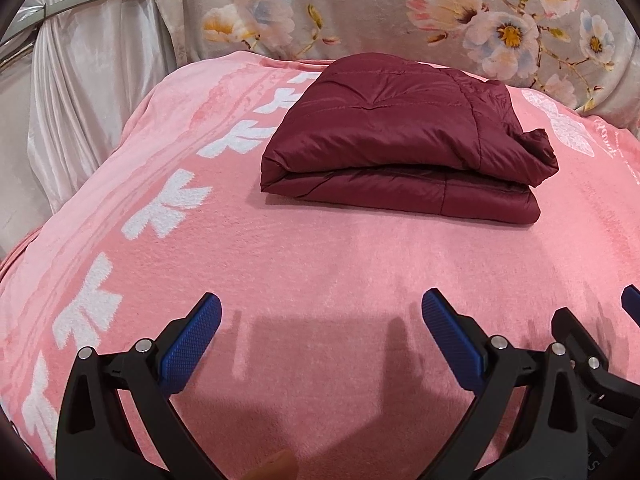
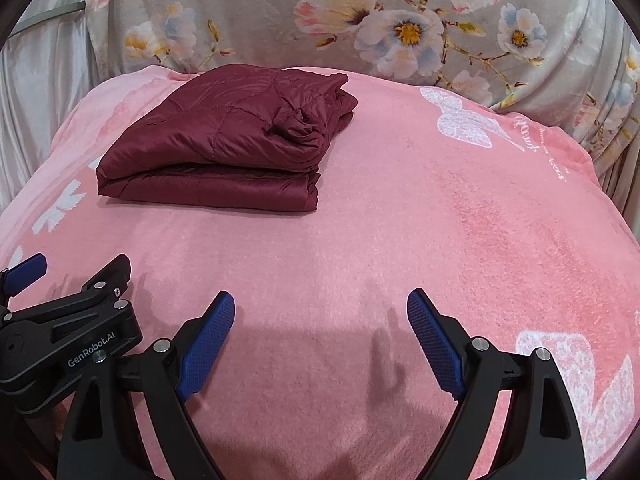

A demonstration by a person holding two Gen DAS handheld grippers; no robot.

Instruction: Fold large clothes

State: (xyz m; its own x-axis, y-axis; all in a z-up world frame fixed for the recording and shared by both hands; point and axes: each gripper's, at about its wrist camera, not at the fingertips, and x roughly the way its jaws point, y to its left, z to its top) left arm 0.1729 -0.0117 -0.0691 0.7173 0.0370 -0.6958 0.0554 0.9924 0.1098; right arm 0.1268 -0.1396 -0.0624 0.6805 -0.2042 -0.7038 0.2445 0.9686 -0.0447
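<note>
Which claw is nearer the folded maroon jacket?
Left, slightly. The jacket lies ahead of the open left claw; from the open right claw it sits ahead and off to the left.

A maroon quilted jacket [image 1: 404,136] lies folded into a thick, squarish bundle, upper centre of the left view, upper left in the right.

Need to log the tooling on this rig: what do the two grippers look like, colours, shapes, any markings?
Both match: the left gripper and right gripper have black plastic arms with triangular cut-outs and silver pivot pins, ending in blue pads with a knurled texture. White "GenRobot.AI" lettering shows on the left one's body in the right wrist view. No cables visible.
</note>
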